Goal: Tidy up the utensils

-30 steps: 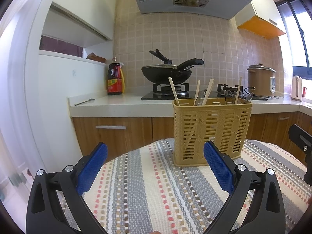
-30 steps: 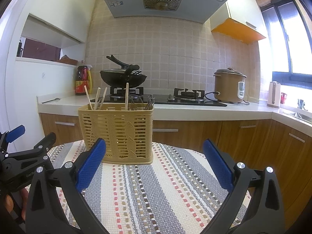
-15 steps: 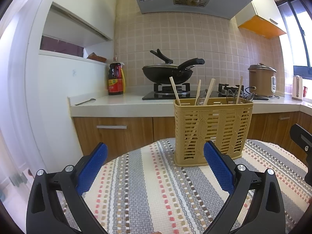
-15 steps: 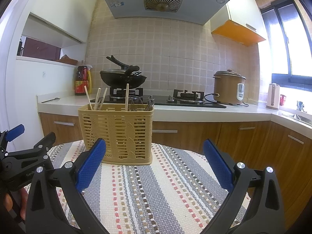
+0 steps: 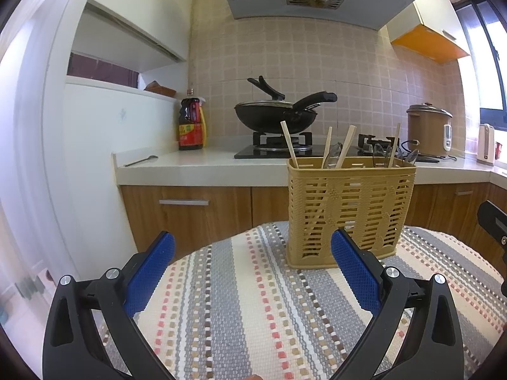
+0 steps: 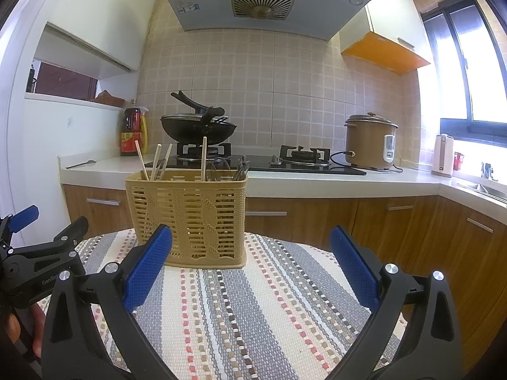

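A tan slatted utensil basket (image 5: 350, 212) (image 6: 188, 218) stands upright on the striped table cloth (image 5: 253, 300) (image 6: 253, 300). Wooden chopsticks (image 5: 289, 144) (image 6: 204, 158) and metal spoons or forks (image 5: 380, 155) (image 6: 221, 167) stick out of its top. My left gripper (image 5: 253, 267) hovers open over the cloth, short of the basket and to its left, with nothing between its blue pads. My right gripper (image 6: 250, 266) is also open and holds nothing; the basket sits beyond its left finger. The left gripper's body shows at the left edge of the right wrist view.
Behind the table runs a kitchen counter (image 5: 196, 164) (image 6: 317, 183) with a black wok (image 5: 275, 115) on a gas stove, a sauce bottle (image 5: 190, 126), a rice cooker (image 6: 370, 142) and a kettle (image 6: 442, 155). A spoon (image 5: 141, 161) lies on the counter's left end. Wooden cabinets stand below.
Both views have drifted slightly; the basket sits a touch lower and closer in frame. Both grippers stay open and hold nothing.
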Action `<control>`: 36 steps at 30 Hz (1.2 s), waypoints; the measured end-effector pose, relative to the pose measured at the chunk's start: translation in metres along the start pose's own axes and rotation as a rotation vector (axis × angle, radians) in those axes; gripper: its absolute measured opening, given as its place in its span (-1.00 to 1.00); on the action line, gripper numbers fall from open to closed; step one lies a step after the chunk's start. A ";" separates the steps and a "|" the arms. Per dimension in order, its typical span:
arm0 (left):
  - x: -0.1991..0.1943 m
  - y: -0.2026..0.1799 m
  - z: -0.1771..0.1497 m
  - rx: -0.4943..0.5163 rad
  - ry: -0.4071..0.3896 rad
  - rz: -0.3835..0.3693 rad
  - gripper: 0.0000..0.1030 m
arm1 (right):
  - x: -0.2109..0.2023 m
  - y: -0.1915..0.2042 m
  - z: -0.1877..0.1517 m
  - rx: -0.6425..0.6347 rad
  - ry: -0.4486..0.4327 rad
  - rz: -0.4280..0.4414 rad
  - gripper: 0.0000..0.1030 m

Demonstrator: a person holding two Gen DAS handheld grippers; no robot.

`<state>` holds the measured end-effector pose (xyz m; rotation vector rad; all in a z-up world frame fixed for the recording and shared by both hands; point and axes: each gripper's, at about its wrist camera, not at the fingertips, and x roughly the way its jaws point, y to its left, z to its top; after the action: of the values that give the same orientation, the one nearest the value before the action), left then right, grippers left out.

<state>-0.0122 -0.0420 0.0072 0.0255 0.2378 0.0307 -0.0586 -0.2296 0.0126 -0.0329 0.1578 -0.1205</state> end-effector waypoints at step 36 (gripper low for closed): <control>-0.003 0.009 0.002 -0.023 -0.035 0.087 0.86 | 0.002 0.008 -0.004 -0.031 0.001 0.000 0.85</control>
<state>-0.0152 -0.0328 0.0105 0.0132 0.2013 0.1194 -0.0565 -0.2215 0.0085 -0.0640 0.1608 -0.1176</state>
